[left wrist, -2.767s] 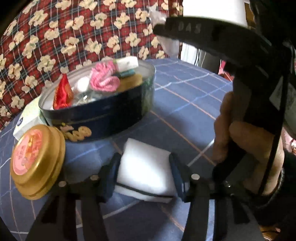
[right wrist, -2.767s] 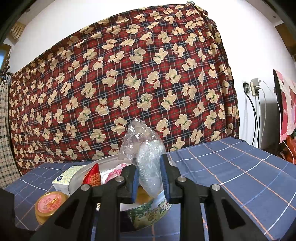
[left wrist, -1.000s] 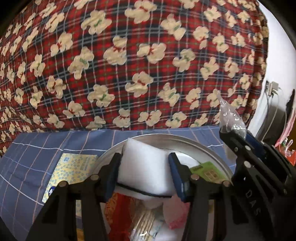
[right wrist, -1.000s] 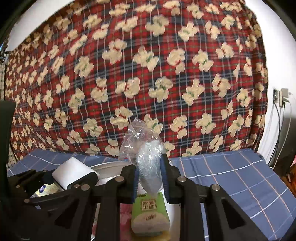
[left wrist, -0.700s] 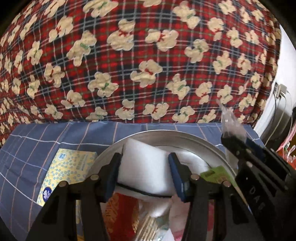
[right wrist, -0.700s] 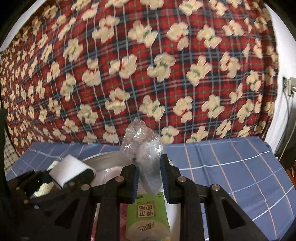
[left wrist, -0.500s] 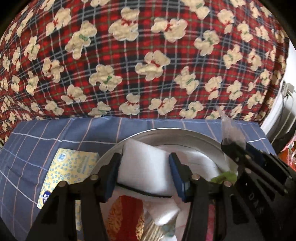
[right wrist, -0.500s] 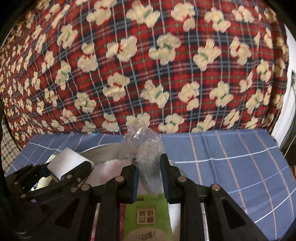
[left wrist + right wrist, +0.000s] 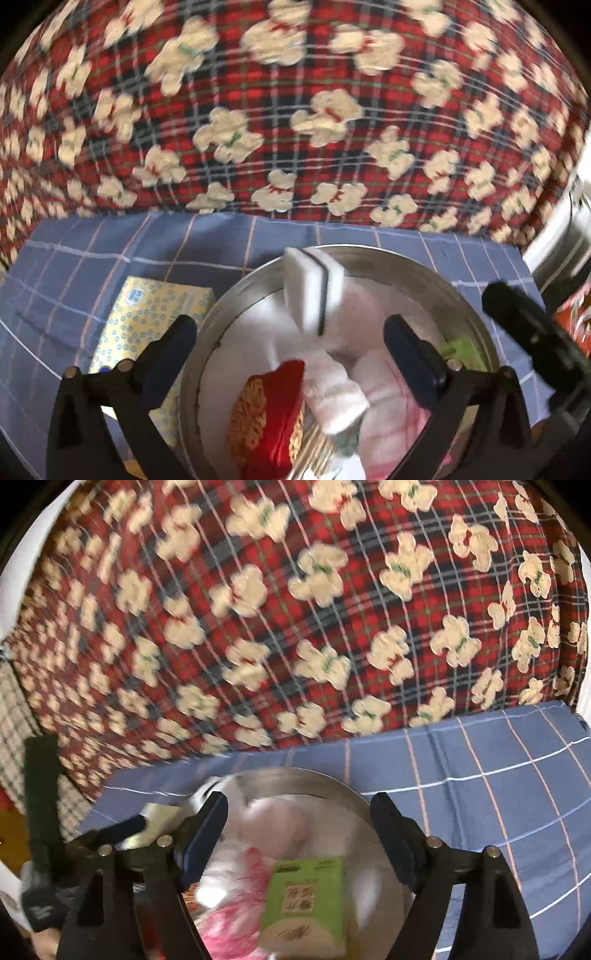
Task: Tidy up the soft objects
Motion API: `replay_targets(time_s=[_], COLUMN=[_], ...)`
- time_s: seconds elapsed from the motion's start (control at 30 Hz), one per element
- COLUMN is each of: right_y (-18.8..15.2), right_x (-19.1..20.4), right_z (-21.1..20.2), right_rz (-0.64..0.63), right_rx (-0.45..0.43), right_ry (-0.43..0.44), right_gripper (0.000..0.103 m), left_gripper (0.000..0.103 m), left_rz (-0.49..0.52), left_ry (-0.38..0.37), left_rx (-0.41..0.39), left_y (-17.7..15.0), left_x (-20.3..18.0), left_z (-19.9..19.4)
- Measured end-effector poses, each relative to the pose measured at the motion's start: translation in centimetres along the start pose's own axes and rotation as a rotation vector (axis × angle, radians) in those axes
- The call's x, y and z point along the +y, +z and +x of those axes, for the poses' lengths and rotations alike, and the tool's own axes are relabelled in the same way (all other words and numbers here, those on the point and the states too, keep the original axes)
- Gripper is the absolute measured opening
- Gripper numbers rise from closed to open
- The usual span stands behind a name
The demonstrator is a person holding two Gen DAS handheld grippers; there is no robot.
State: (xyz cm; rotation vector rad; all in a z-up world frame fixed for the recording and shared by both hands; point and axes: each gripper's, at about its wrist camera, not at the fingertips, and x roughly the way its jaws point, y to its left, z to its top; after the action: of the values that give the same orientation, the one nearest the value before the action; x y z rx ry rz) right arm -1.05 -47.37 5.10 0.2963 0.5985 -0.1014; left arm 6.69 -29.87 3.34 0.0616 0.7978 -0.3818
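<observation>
A round metal tin (image 9: 229, 306) sits on the blue checked cloth, also in the right wrist view (image 9: 332, 781). A white sponge (image 9: 314, 288) with a dark band lies tilted at the tin's far rim, free of my left gripper (image 9: 290, 339), which is open above the tin. Inside the tin are a red pouch (image 9: 266, 406), white soft pieces (image 9: 332, 395), a pink knitted piece (image 9: 229, 919) and a green packet (image 9: 303, 901). My right gripper (image 9: 297, 812) is open and empty over the tin. The clear plastic bag cannot be made out in the blur.
A yellow dotted tissue pack (image 9: 147, 317) lies left of the tin. A red plaid bear-print fabric (image 9: 295, 110) hangs behind the table. The right gripper's black frame (image 9: 532, 332) is at the right edge of the left wrist view.
Both grippers have opened. The white sponge has left the left gripper and lies in the tin. The plastic bag has left the right gripper's jaws.
</observation>
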Motion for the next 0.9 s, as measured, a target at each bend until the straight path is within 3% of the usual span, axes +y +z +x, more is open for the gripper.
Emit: replay_targets(time_s=[0.13,0.33,0.57,0.7,0.9], right_y=[-0.1,-3.1,-8.1,-9.0,-10.2], right_x=[0.6,0.6,2.9,3.5,3.5], right_z=[-2.1,-6.1,-8.6,-9.4,-9.4], right_rz=[0.013,0.113,0.028,-0.03,-0.067], right_rx=[-0.041,-0.204,-0.433,-0.527,-0.549], right_ry=[0.071,0.107,-0.096,-0.163,-0.19], right_gripper=[0.081,0.082,0.082,0.083,0.084], left_gripper=[0.103,0.103,0.103,0.103,0.103], left_rz=[0.072,0.063,0.074,0.061,0.049], left_ry=[0.021,-0.005,0.016,0.049,0.038], left_rx=[-0.067,-0.167,-0.259,-0.312,-0.365], left_y=[-1.1,-4.4,-7.5,-8.7,-9.7], left_x=[-0.8,-0.5,-0.7,-0.4,-0.2], left_z=[-2.1,-4.6,-4.8,-4.9,-5.5])
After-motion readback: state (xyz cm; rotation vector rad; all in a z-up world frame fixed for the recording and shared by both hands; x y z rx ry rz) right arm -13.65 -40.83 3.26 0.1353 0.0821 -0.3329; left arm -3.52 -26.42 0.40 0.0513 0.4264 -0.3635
